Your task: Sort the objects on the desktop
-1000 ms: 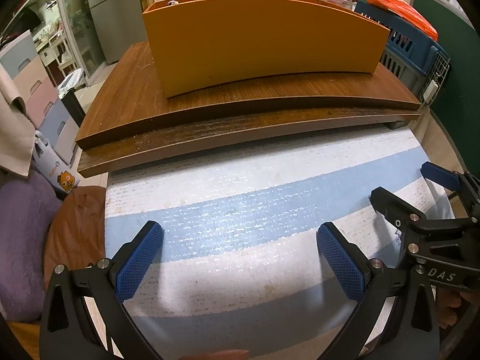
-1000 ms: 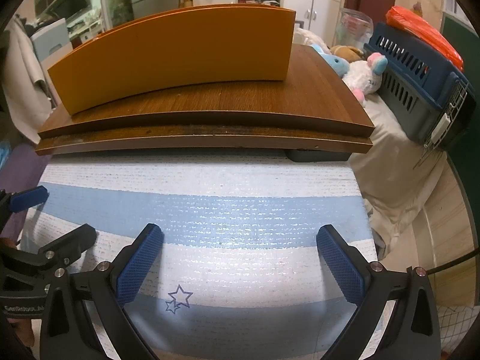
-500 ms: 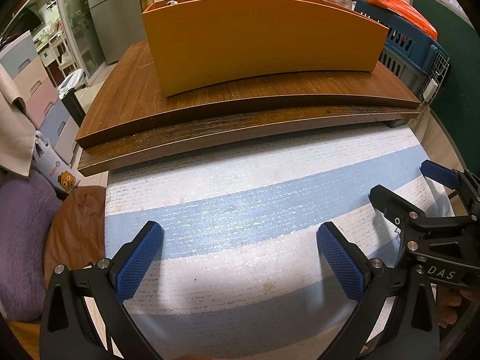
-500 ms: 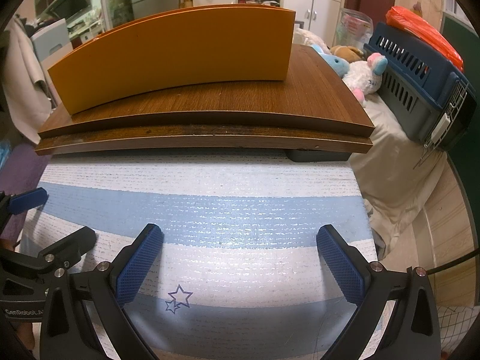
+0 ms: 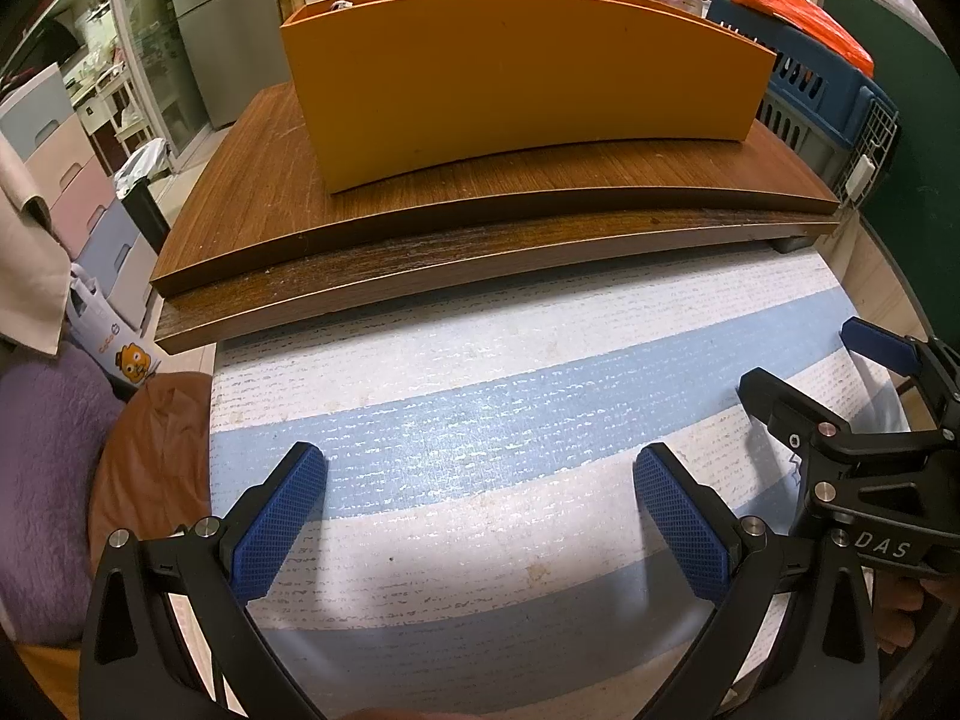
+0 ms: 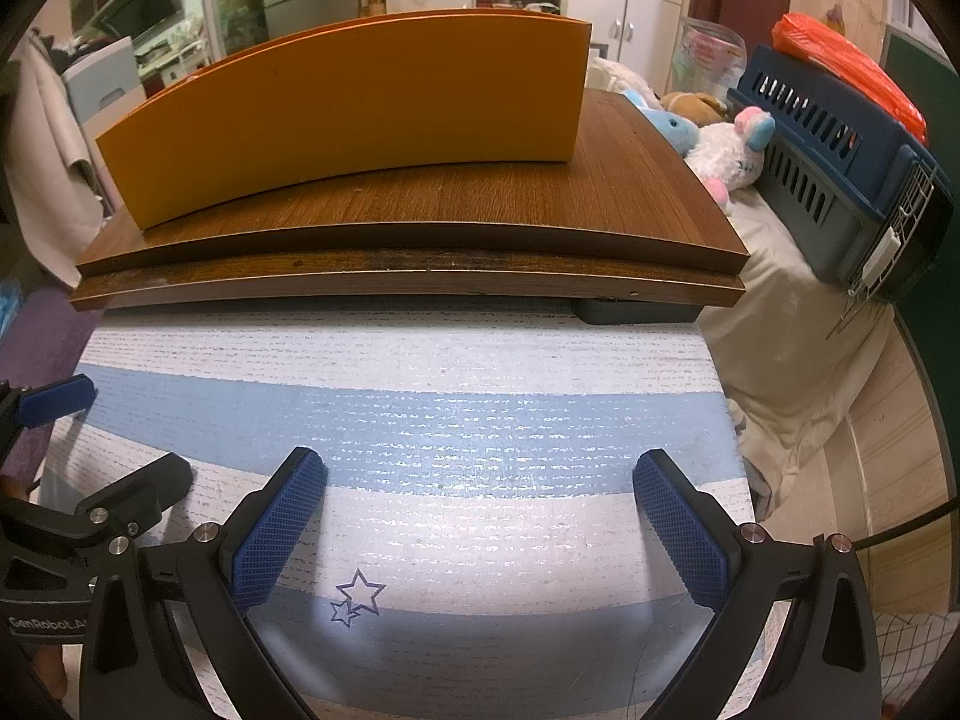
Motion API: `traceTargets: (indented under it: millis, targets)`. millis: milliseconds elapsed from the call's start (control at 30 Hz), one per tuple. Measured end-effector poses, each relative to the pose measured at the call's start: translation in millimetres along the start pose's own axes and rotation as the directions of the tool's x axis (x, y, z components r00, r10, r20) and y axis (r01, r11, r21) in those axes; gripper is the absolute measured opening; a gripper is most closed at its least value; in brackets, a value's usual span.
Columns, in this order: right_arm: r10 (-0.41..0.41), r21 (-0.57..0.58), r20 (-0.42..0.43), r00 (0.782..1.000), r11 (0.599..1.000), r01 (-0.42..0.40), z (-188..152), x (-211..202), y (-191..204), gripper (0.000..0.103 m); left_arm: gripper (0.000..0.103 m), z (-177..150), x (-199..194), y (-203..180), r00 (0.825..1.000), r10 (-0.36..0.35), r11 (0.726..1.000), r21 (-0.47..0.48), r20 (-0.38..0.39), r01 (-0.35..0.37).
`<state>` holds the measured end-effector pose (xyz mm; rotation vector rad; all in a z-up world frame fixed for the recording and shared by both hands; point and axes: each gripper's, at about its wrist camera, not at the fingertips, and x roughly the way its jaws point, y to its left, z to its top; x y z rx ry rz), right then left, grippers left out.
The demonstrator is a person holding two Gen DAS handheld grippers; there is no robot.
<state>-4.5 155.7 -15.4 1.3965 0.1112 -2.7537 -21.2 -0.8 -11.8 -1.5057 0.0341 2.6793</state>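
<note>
An orange open-top box [image 5: 516, 72] stands on a raised brown wooden board [image 5: 270, 192]; it also shows in the right wrist view [image 6: 348, 108] on the same board [image 6: 630, 204]. Its inside is hidden. My left gripper [image 5: 480, 516] is open and empty, low over a blue-and-white striped mat [image 5: 480, 420]. My right gripper [image 6: 480, 516] is open and empty over the same mat [image 6: 480, 420]. Each gripper shows at the edge of the other's view: the right gripper [image 5: 840, 372] and the left gripper [image 6: 114, 438]. No loose desktop objects are in view.
A blue pet carrier [image 6: 840, 162] with an orange bag on top lies at the right. Plush toys [image 6: 720, 144] lie beside the board on a grey cloth. A purple cushion [image 5: 42, 480] and a brown stool [image 5: 150, 462] are at the left.
</note>
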Motion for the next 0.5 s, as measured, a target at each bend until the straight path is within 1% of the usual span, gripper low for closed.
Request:
traceTargets:
  millis: [433,500]
  targets:
    - [0.0,-0.002,0.001,1.0,1.0,0.0,2.7,-1.8,1.5,0.103,0.103,2.0,0.6,1.6,1.0,-0.002,1.0,0.005,-0.018,0.002]
    - [0.0,-0.002,0.001,1.0,1.0,0.0,3.0,-1.9,1.5,0.103,0.103,1.7,0.3,2.3,1.0,-0.003,1.0,0.004,-0.011,0.003]
